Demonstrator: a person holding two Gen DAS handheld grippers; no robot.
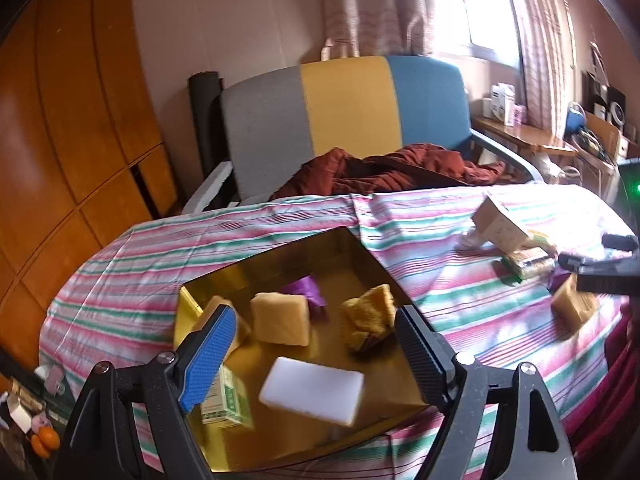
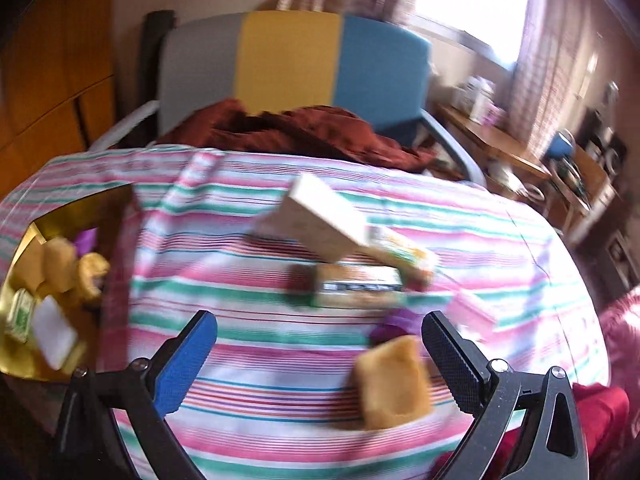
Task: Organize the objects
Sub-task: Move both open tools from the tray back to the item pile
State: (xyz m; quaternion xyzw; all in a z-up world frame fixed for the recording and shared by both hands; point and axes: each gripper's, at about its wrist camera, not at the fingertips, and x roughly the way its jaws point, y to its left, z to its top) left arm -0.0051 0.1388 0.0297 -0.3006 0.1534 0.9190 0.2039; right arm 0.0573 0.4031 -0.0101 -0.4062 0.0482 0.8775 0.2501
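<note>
Setting: home living room
Evidence: grey, yellow and blue upholstered armchair [image 1: 348, 120]; patterned window curtains [image 1: 372, 4]; orange wooden wardrobe [image 1: 68, 112]; striped tablecloth [image 1: 256, 224]

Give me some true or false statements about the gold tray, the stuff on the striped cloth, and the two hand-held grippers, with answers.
1. The white block lies inside the gold tray. True.
2. The left hand-held gripper is clamped on a sponge. False: it is open and holds nothing.
3. A tan sponge lies on the striped cloth outside the tray. True.
4. The right hand-held gripper is shut. False: it is open.
5. The chair behind the table is entirely red. False: its back is grey, yellow and blue.
</note>
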